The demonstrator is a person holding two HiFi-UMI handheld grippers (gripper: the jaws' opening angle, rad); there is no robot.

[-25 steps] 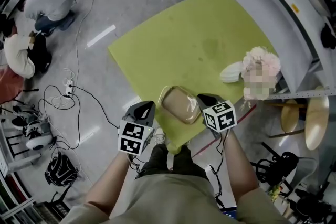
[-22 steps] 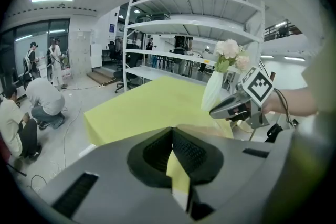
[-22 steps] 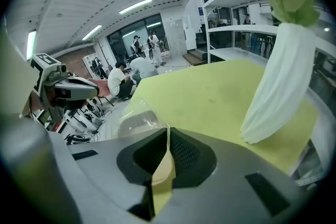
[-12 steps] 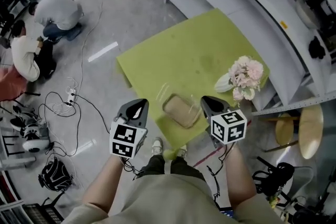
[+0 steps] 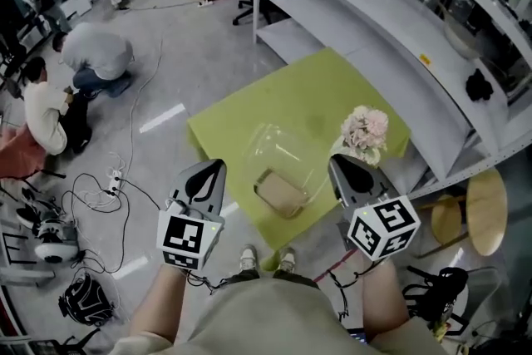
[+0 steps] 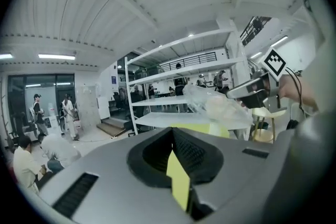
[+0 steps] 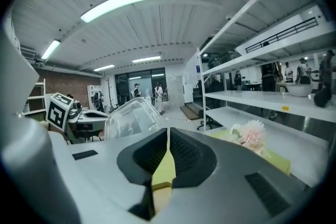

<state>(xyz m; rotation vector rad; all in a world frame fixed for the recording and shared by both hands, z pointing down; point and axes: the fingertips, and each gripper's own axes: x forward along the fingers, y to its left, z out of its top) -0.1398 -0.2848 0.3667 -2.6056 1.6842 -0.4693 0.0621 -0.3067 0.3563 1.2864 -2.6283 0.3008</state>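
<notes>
Both grippers had drawn back toward the person since a second before, and the box's clear lid (image 5: pixel 277 147) now stood raised. The left gripper (image 5: pixel 208 175) and right gripper (image 5: pixel 347 173) were each clenched on nothing, flanking the box (image 5: pixel 281 192) near the table's (image 5: pixel 241 116) front edge. Flowers (image 5: pixel 364 129) stood just beyond the right gripper.

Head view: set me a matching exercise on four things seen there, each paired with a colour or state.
Things:
1. table
2. flowers
3. lid
4. left claw

Colours or states:
a. shut
b. pale pink
c. clear, raised open
d. yellow-green

Pairs: 1-d, 2-b, 3-c, 4-a
</notes>
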